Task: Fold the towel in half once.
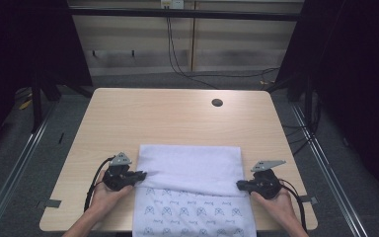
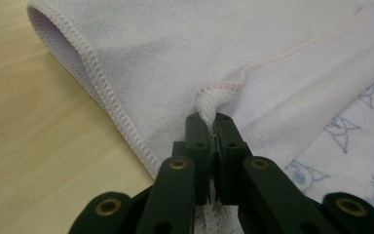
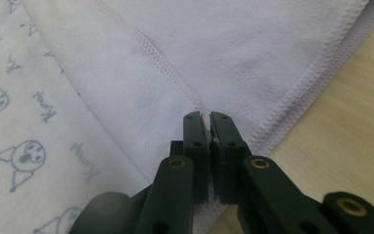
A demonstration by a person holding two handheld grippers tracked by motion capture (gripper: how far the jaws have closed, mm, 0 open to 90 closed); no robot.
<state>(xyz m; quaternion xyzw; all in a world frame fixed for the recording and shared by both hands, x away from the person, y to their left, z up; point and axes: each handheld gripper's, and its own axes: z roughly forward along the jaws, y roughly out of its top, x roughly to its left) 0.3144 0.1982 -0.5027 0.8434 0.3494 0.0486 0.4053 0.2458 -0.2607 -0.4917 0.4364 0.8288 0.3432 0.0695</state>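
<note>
The left tongs (image 2: 208,118) sit nearest the lens in their own view, jaws pressed together on a bunched bit of hem of the towel (image 2: 185,58), the cloth puckering up between the tips. The right tongs (image 3: 206,117) are likewise clamped tight, pinching the stitched edge where the folded layer ends. In the high view the left tongs (image 1: 140,175) grip the towel's left side and the right tongs (image 1: 240,185) its right side, each held in a hand coming in from the near edge.

The towel (image 1: 190,168) lies flat on the table (image 1: 168,116), at its near middle, with its near part hanging over the front edge. A plain pale layer is folded over the far half; the near half shows a small printed pattern of faces and words.

It looks light, soft and limp, so it will sag and drape wherever it is not held, and a single pinch will drag a corner along and leave the rest behind. The double-stitched hems are the firmest places to take hold; gripping both side edges level with each other should keep the fold straight
</note>
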